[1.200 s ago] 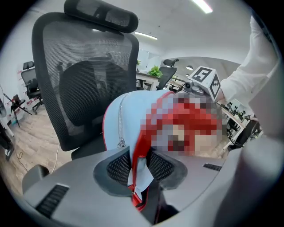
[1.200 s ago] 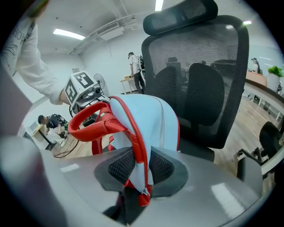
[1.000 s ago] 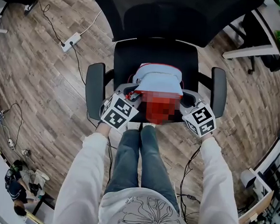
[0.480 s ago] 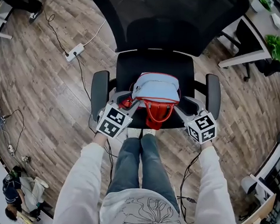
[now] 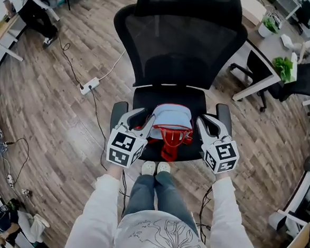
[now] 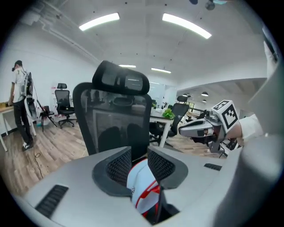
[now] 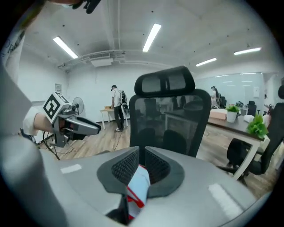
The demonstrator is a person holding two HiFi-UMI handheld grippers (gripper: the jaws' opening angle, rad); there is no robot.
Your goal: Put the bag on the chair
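Note:
The light-blue bag (image 5: 171, 118) with red trim and red handles (image 5: 173, 138) rests on the seat of the black mesh office chair (image 5: 170, 95). My left gripper (image 5: 138, 114) hovers at the bag's left side and my right gripper (image 5: 202, 120) at its right, neither touching it. In the left gripper view the jaws (image 6: 140, 155) stand apart and are closing, with the bag (image 6: 141, 181) seen far beyond the gap. In the right gripper view the jaws (image 7: 141, 157) are closing to a narrow gap, nothing pressed between the pads; the bag (image 7: 138, 186) shows beyond.
The chair's armrests (image 5: 118, 113) flank both grippers. A white power strip (image 5: 90, 85) and cables lie on the wood floor at left. Desks with a plant (image 5: 282, 66) and another chair stand at right. A person (image 6: 20, 106) stands far off at a desk.
Both grippers have come off the bag and drawn back and up. The bag stays on the seat, and the whole chair now shows from higher up.

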